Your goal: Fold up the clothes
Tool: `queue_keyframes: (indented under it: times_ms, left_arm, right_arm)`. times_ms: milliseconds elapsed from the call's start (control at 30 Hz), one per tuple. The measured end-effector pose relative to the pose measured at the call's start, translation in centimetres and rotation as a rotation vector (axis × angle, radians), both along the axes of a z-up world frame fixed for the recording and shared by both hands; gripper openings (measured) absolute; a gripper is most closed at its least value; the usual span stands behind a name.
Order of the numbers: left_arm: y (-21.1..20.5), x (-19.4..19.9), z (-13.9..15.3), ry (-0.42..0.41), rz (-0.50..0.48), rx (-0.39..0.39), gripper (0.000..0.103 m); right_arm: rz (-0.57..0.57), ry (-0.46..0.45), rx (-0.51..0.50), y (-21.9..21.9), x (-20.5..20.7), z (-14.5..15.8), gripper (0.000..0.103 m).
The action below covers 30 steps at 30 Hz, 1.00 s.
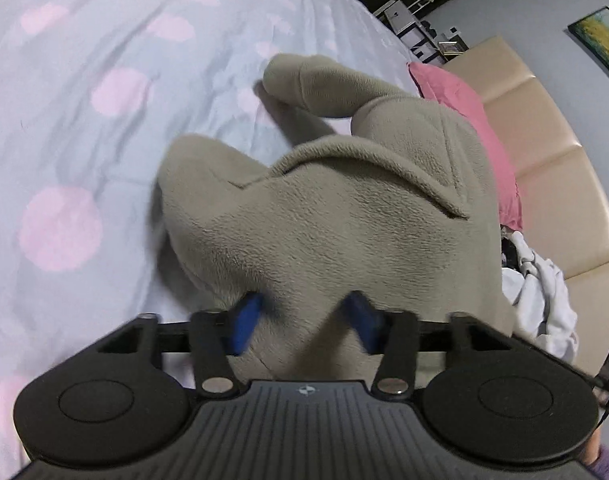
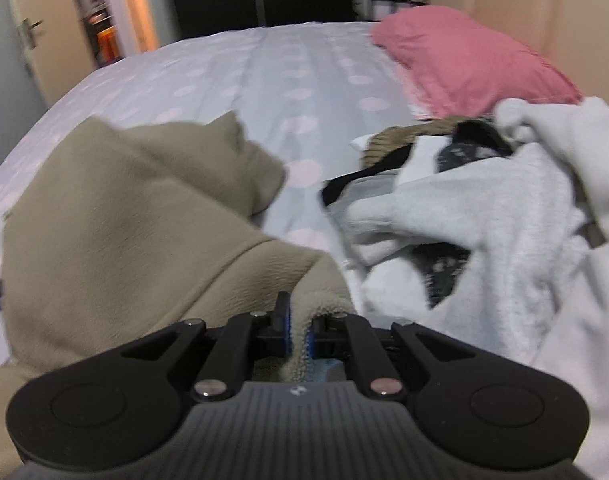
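An olive-beige fleece garment (image 1: 324, 216) hangs bunched over the bed, one sleeve end (image 1: 304, 84) resting on the sheet. My left gripper (image 1: 304, 312) has its blue fingers (image 1: 248, 320) spread apart with fleece draped between and over them; the jaws stand open. In the right wrist view the same fleece (image 2: 124, 216) fills the left side. My right gripper (image 2: 298, 332) is shut on a fold of its edge, the blue pads pinching the fabric.
The bed sheet (image 1: 104, 80) is pale blue with pink dots. A pink pillow (image 2: 472, 56) lies at the headboard (image 1: 544, 152). A pile of white, grey and black clothes (image 2: 484, 208) lies to the right of the fleece. A door (image 2: 28, 32) stands at far left.
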<state>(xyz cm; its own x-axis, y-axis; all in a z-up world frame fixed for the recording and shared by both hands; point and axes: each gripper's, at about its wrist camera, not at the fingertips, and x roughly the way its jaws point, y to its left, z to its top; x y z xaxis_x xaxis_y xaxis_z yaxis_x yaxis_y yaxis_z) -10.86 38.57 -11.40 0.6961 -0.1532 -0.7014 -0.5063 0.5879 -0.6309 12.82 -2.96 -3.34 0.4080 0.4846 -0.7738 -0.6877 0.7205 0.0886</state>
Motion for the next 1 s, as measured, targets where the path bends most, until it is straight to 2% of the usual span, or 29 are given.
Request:
queue_keyframes:
  times_ms: [100,267,533,633,700,733,800,933,1000]
  left_arm:
    - [-0.7,0.0,0.8,0.015,-0.008,0.074,0.016]
    - [-0.6,-1.6,2.8,0.017,0.042,0.165,0.005]
    - [0.9,-5.7,7.4,-0.069,0.21,0.301,0.001]
    - [1.7,-8.2,10.6,-0.144,0.329,0.435,0.0]
    - [2.5,-10.1,12.5,-0.19,0.39,0.479,0.0]
    - [2.9,-10.6,12.9,-0.189,0.389,0.477,0.0]
    - [3.5,-11.0,12.7,-0.161,0.356,0.423,0.0]
    - [3.3,-10.3,10.6,-0.086,0.283,0.332,0.0]
    - [2.8,-9.6,9.1,-0.047,0.233,0.302,0.01]
  right_arm:
    - [0.086,0.048,0.024,0.5,-0.9,-0.1,0.009]
    - [0.268,0.109,0.068,2.2,-4.2,0.3,0.009]
    - [0.515,0.267,0.174,5.7,-11.7,0.5,0.009]
    - [0.601,0.309,0.222,6.8,-14.8,1.1,0.009]
    - [0.664,0.327,0.25,7.4,-16.8,1.6,0.009]
    - [0.697,0.331,0.262,7.7,-17.8,1.8,0.009]
    - [0.747,0.318,0.263,8.6,-19.5,2.0,0.009]
    - [0.752,0.242,0.134,10.4,-21.1,1.1,0.01]
    - [0.747,0.213,0.083,10.3,-21.1,0.6,0.015]
